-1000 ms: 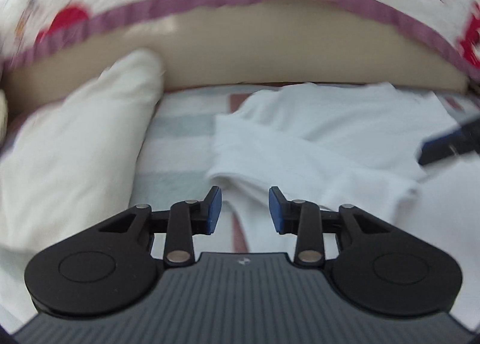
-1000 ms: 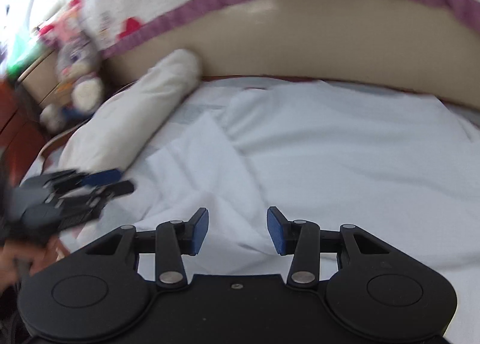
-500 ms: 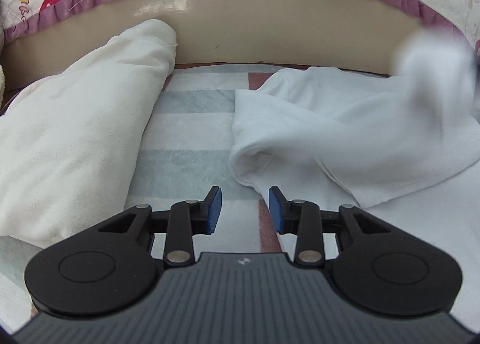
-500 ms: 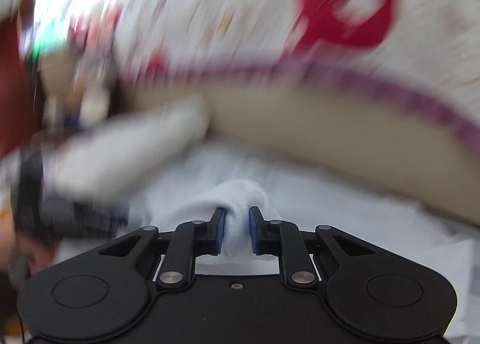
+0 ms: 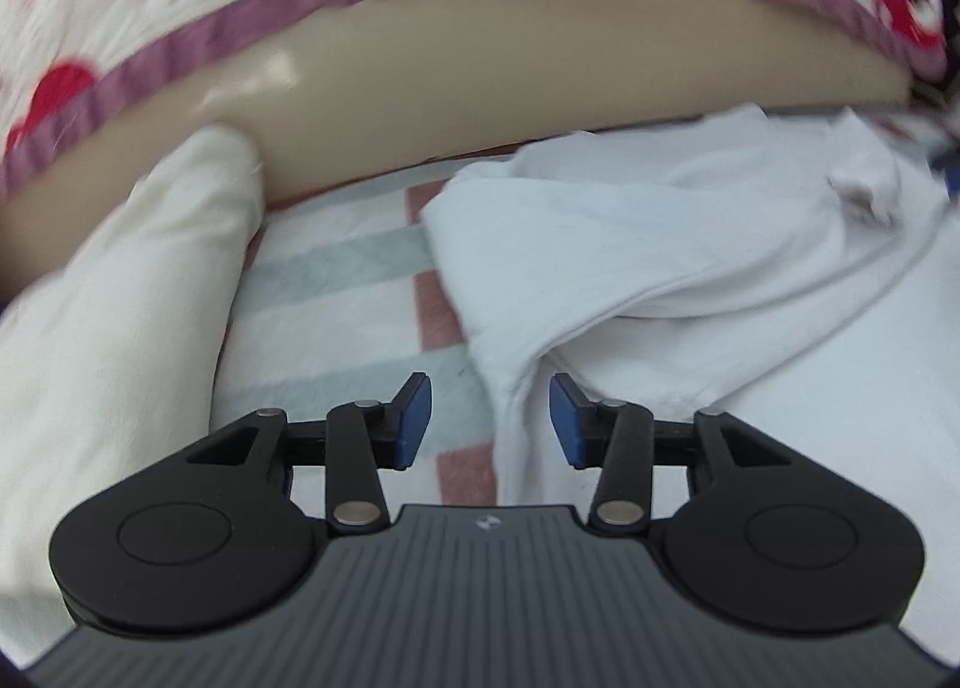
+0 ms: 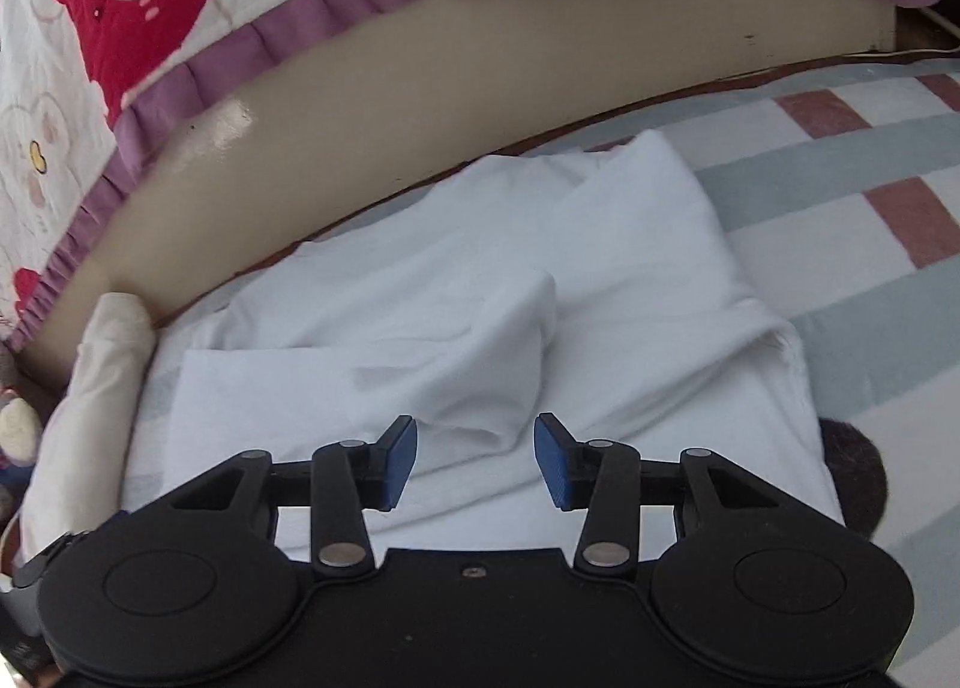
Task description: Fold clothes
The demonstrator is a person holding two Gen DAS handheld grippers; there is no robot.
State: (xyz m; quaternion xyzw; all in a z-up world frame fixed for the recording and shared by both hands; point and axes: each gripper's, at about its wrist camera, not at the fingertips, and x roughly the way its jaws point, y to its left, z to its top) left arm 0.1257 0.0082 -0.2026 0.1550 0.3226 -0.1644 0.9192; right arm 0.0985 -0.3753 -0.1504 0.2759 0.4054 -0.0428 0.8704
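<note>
Jaws of the right gripper (image 6: 475,460) have just been opening and stand spread, pads clear of the cloth; a sleeve (image 6: 480,352) of the white shirt (image 6: 630,244) lies folded inward just ahead of them, nothing pinched. The left gripper (image 5: 491,418) has its jaws widening too, open with the shirt's folded side edge (image 5: 510,382) running between the pads but not pressed.

The shirt lies spread on the striped bedsheet (image 6: 852,160), its far end near the beige headboard (image 6: 420,88), a cream pillow (image 5: 120,298) well to the left.

Risk, as I judge it: the loose sleeve may slide back out if the next pull drags the body cloth. The left pads may also catch only the top layer, or the sheet under it, spoiling the fold.
</note>
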